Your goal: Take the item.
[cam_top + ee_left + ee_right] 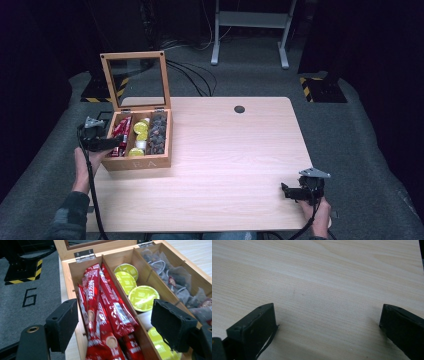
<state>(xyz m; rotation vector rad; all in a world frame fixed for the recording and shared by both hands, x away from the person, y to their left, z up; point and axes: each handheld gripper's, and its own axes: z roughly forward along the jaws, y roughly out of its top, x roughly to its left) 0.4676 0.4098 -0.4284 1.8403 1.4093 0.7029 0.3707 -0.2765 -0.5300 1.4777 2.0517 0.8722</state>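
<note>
Over the box point(137, 162), our left gripper point(113, 325) gapes wide, seemingly lined up for the red sachets point(105, 312); our right gripper point(327, 327) rests wide open, empty.

The box point(137, 162) sits on the table's point(225, 165) left side, lid point(136, 80) upright behind.

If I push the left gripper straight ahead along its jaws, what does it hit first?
Most likely the red foil stick sachets in the nearest compartment of the open wooden box. The left gripper is open, jaws spread either side of them. Depth is hard to judge.
</note>
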